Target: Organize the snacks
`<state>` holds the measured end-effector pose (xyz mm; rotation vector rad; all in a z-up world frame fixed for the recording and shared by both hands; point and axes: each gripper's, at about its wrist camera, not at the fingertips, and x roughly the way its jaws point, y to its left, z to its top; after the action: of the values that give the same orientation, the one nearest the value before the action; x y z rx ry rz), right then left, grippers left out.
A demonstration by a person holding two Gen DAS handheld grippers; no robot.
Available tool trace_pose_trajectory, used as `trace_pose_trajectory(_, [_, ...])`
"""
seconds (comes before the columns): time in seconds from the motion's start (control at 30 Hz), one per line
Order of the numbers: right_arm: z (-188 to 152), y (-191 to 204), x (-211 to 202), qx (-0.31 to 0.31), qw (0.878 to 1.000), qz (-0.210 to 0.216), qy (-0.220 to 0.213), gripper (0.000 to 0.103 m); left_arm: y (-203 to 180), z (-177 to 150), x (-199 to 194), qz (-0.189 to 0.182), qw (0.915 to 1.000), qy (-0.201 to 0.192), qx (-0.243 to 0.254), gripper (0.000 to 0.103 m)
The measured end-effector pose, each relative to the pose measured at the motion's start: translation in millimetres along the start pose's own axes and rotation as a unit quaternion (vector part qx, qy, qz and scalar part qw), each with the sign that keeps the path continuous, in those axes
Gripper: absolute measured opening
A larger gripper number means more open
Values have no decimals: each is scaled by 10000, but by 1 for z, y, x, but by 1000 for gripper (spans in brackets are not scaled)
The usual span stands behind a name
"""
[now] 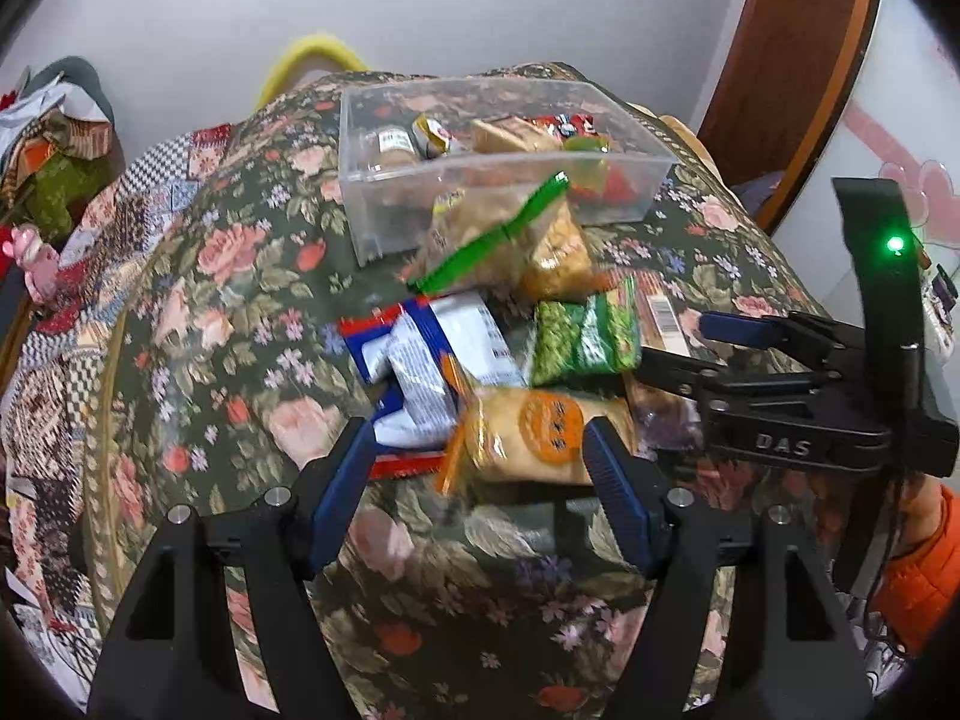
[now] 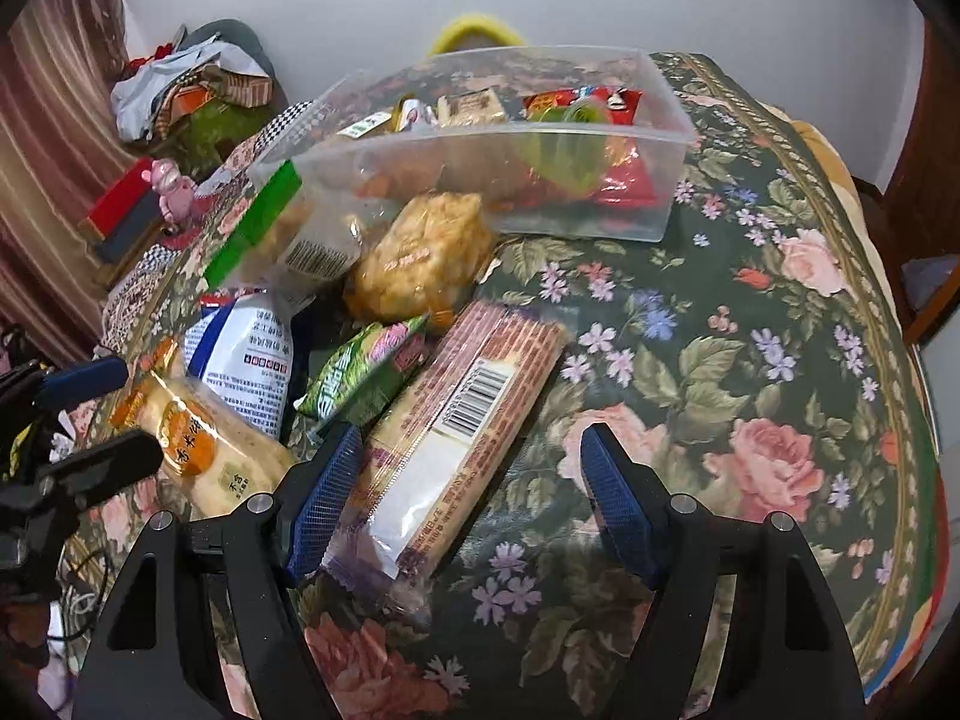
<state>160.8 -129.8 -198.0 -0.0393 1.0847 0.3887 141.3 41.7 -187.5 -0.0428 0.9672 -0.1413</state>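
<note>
Both my tongs hang over the snack pile on the flowered tablecloth [image 2: 750, 324], jaws about half apart, nothing gripped. Left gripper [image 1: 480, 468]: the rice-cracker pack with the orange round label [image 1: 540, 432] lies between the blue pads, which do not press on it. Right gripper [image 2: 468, 480]: the long biscuit pack with the barcode [image 2: 468, 414] lies in the gap, its near end just beside the left pad; whether it touches, I cannot tell. Next out, the blue-and-white bag [image 1: 432, 360] sits under the rice crackers, and the small green pea packet [image 2: 366, 372] lies between that bag and the biscuit pack. Beyond those, a clear bag closed with a green clip [image 1: 492, 234] and a golden puffed-snack bag [image 2: 420, 258] lean against the near wall of the clear plastic bin [image 2: 672, 180]. Farthest, the bin holds several wrapped snacks, red and green ones among them.
</note>
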Motion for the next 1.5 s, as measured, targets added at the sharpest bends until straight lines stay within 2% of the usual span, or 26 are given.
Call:
trace_pose_trajectory(0.13, [-1, 0, 1, -37, 9999, -86, -38, 73, -1, -6, 2, 8, 9999, 73, -76, 71])
trace_pose_trajectory(0.33, [-6, -18, -10, 23, 9997, -213, -74, 71, -12, -13, 1, -198, 9997, 143, -2, 71])
trace_pose_trajectory(0.37, [-9, -24, -12, 95, 9998, -174, -63, 70, -13, -13, 2, -215, 9996, 158, 8, 71])
trace_pose_trajectory(0.43, [-12, -30, -17, 147, 9998, -141, -71, 61, -17, -12, 6, -222, 9996, 196, 9, 71])
trace_pose_trajectory(0.63, [-22, -40, -28, 148, 9994, -281, -114, 54, -26, -1, 12, -319, 9994, 96, -58, 71])
trace_pose_trajectory(0.93, [-15, -40, -28, -56, 9998, -184, -23, 54, -36, 20, 32, -228, 9997, 72, -109, 71])
trace_pose_trajectory(1.13, [-3, -39, -13, -150, 9998, -73, 55, 54, -42, 35, 53, -140, 9998, 97, -141, 71])
trace_pose_trajectory(1.2, [-1, -39, -7, -134, 9999, -59, 81, 54, -44, 37, 60, -141, 9997, 111, -137, 69])
trace_pose_trajectory(1.27, [-1, -39, -5, -123, 9999, -81, 57, 54, -47, 37, 66, -178, 9997, 162, -97, 59])
trace_pose_trajectory(1.37, [-2, -40, -7, -93, 9999, -133, -21, 51, -49, 34, 73, -293, 9993, 210, -119, 56])
trace_pose_trajectory(1.43, [-5, -41, -10, -111, 9997, -226, -48, 43, -49, 32, 72, -289, 9993, 188, -131, 56])
trace_pose_trajectory(1.5, [-8, -44, -14, -48, 9996, -265, -68, 42, -49, 30, 71, -293, 9993, 177, -152, 56])
